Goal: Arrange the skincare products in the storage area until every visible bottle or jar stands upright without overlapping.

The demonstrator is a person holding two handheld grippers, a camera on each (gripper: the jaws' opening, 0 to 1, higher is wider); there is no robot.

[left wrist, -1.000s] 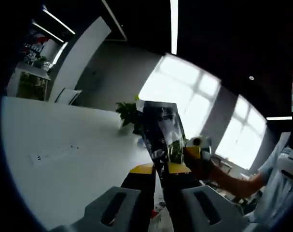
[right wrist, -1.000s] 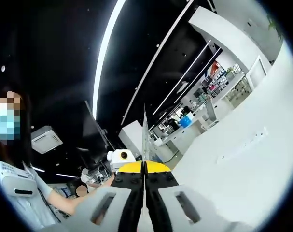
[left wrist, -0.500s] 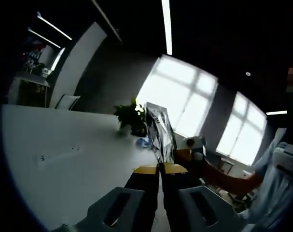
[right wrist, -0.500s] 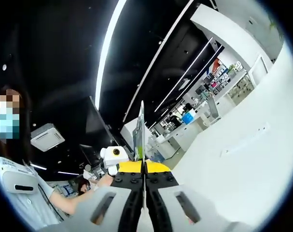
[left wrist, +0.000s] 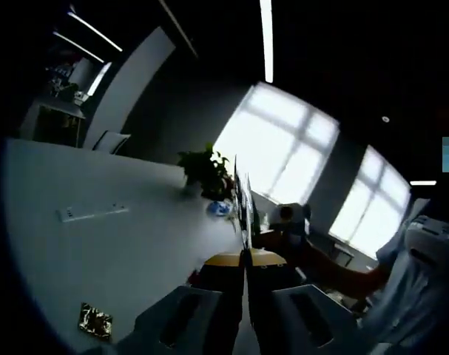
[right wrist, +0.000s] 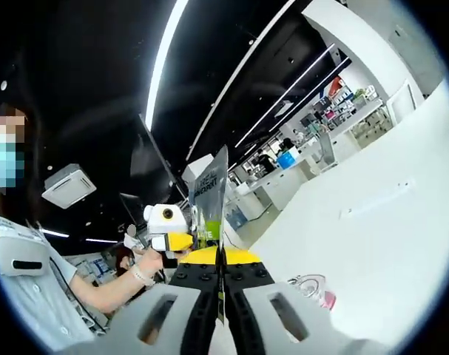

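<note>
A flat, dark, glossy sachet (right wrist: 209, 194) with white print and a green patch is held up in the air over the white table (right wrist: 402, 251). My right gripper (right wrist: 220, 255) is shut on its lower edge. In the left gripper view the same sachet (left wrist: 244, 211) shows nearly edge-on, with my left gripper (left wrist: 245, 255) shut on it. Each gripper appears beside the sachet in the other's view: the left gripper (right wrist: 167, 231) in a person's hand, the right gripper (left wrist: 287, 220) likewise. A small jar (right wrist: 311, 287) with a pink base sits on the table by my right jaw.
A small dark foil packet (left wrist: 95, 322) lies on the white table (left wrist: 135, 251) at lower left. A potted plant (left wrist: 206, 170) and a blue object (left wrist: 219, 208) stand at the far edge. A socket strip (left wrist: 91, 213) is set into the tabletop. A person's sleeve (right wrist: 32, 296) is close by.
The sachet has turned: edge-on now in the left gripper view, more face-on in the right. Both views have tilted down, bringing in the foil packet and the jar.
</note>
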